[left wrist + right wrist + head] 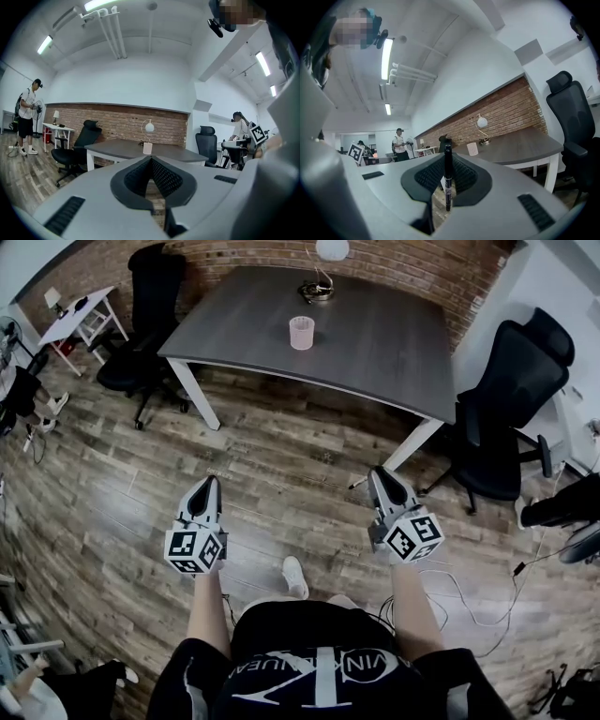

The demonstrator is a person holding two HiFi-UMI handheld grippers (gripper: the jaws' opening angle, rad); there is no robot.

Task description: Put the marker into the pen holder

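Observation:
A pink pen holder (pixel 301 332) stands on the dark grey table (pixel 375 352), well ahead of both grippers. It also shows small and far off as the pen holder (pixel 147 148) in the left gripper view and the pen holder (pixel 472 148) in the right gripper view. My right gripper (pixel 379 473) is shut on a black marker (pixel 448 176), which stands upright between the pads; the marker (pixel 359 483) pokes out to the left of the jaw tips. My left gripper (pixel 207 483) is shut with nothing in it, its pads meeting at the tips (pixel 151 159). Both grippers hang over the wooden floor, short of the table.
A desk lamp (pixel 317 287) sits at the table's far edge. Black office chairs stand at the left (pixel 150 306) and right (pixel 511 399). A white side table (pixel 80 315) is at far left. Cables (pixel 469 606) lie on the floor at right. A person (pixel 27 117) stands far left.

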